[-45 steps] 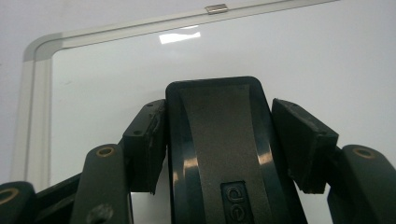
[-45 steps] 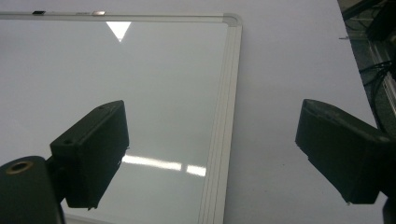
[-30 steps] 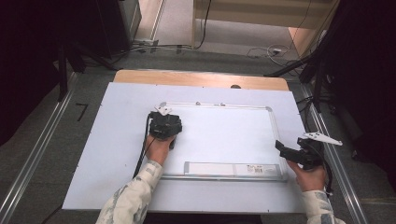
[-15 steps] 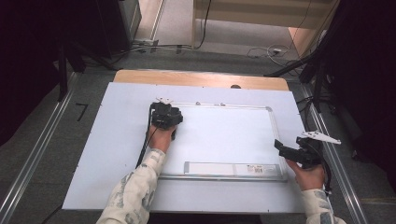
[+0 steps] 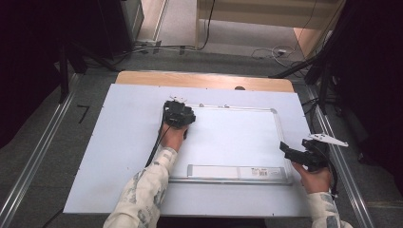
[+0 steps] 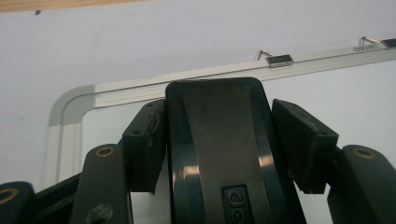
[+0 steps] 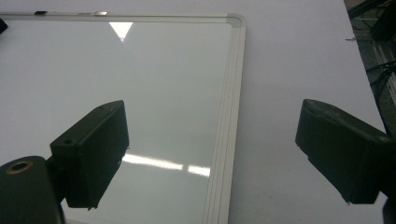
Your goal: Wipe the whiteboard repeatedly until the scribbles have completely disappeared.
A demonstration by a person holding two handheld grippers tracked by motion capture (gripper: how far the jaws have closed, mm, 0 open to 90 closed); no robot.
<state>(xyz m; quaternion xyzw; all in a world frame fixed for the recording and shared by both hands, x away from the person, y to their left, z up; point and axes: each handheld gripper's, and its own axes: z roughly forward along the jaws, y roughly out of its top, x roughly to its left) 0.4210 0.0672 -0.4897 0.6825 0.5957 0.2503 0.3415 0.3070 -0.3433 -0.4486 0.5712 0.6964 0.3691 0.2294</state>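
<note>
A white whiteboard [image 5: 237, 137] with a silver frame lies flat on the table. My left gripper [image 5: 177, 112] sits at the board's far left corner, shut on a black eraser [image 6: 219, 149] that stands between its pads. The same rounded corner of the whiteboard [image 6: 70, 100] shows just ahead of the eraser in the left gripper view. My right gripper [image 5: 288, 149] hovers at the board's right edge near the front, open and holding nothing. In the right gripper view the right gripper [image 7: 212, 154] straddles the frame of the whiteboard [image 7: 140, 84].
A pen tray [image 5: 237, 172] with a label runs along the board's near edge. Two metal hanger clips [image 6: 279, 59] sit on its far edge. A white sheet [image 5: 119, 142] covers the table, with a wooden strip [image 5: 204, 80] at the back and metal rails on both sides.
My left gripper has carried the eraser away from the person, up to the board's far left corner. The right gripper has barely moved.
</note>
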